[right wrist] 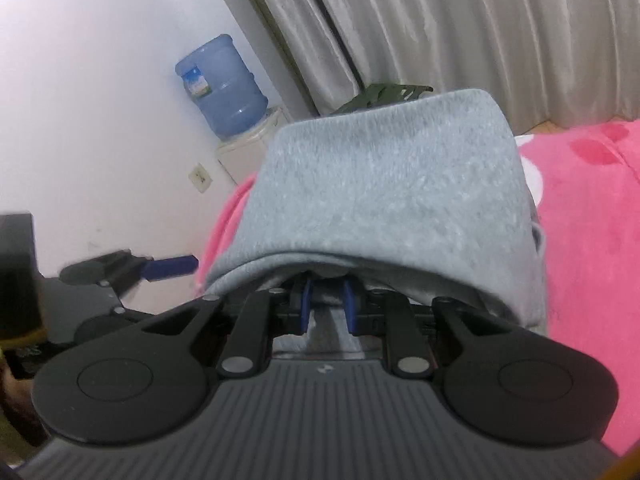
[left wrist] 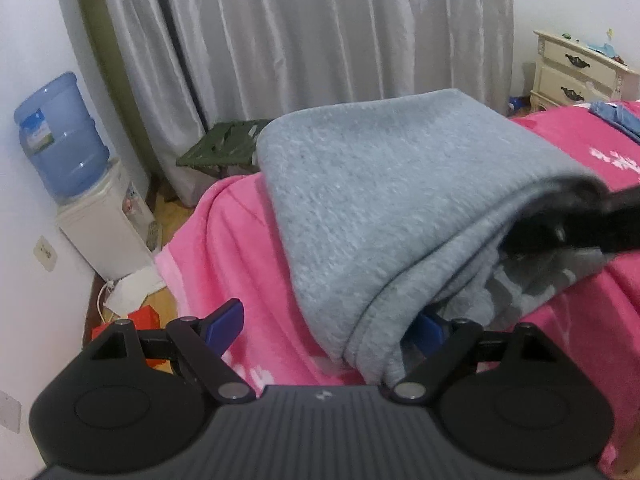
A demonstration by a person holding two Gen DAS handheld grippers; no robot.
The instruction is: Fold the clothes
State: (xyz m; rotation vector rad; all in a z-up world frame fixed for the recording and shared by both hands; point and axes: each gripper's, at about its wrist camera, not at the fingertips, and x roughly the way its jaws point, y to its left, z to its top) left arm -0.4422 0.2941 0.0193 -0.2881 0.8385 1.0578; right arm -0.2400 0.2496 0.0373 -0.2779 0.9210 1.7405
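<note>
At the far left, a blue water bottle [left wrist: 60, 136] stands inverted on a white dispenser [left wrist: 108, 224] against the white wall. A wall socket [left wrist: 45, 255] sits below and to the left of the dispenser. Beside these hangs a grey curtain [left wrist: 280, 32], with a dark green folding stool [left wrist: 224, 148] at its foot.

The left gripper [left wrist: 326, 326] is released: its blue pads stand wide apart. The left pad lies clear of the fabric over the pink blanket [left wrist: 248, 272]. The right pad is partly hidden under the near hem of the grey garment [left wrist: 380, 184]; contact with it cannot be confirmed.

The grey garment lies folded on the pink blanket, near the bed's corner, with its upper layer raised and arched over the lower layers.

The right gripper [right wrist: 327, 306] is clenched on the near edge of the grey garment [right wrist: 384, 184]: its blue pads stand close together with grey fabric between them, and the upper layer drapes over the fingertips. In the left wrist view this gripper enters as a blurred black shape at the garment's right edge.

At the far right stand a cream nightstand [left wrist: 576, 72] and a blue folded item [left wrist: 618, 116] on the blanket.
</note>
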